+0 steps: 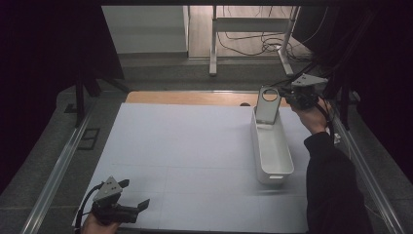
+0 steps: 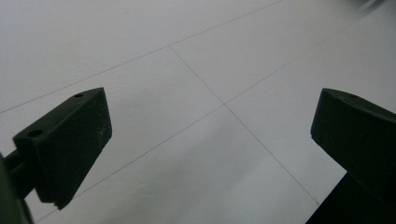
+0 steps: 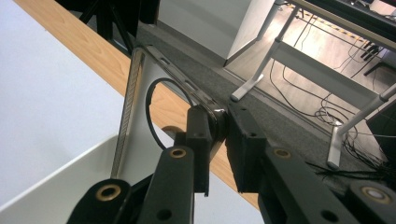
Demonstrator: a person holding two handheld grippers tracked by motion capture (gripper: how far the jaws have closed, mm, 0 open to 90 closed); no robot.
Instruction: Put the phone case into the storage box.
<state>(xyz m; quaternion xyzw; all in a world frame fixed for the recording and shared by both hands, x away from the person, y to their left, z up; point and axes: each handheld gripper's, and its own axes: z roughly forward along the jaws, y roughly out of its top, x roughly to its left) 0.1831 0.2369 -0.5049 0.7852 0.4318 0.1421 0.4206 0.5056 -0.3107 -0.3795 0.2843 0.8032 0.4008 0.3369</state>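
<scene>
Right gripper (image 1: 287, 96) clamped on the edge of a flat grey plate (image 1: 267, 104) with a round hole, holding it upright at the far end of the white bin (image 1: 272, 147); the plate's lower edge sits inside the bin. Bin lies on the right side of the white worktop (image 1: 185, 156). Left gripper (image 1: 134, 194) near the front left corner, jaws spread, nothing between them

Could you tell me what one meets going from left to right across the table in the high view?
Left hand-held gripper, open over the white table → long white bin → right hand-held gripper, shut on the edge of a flat grey plate with a round hole at the bin's far end.
</scene>
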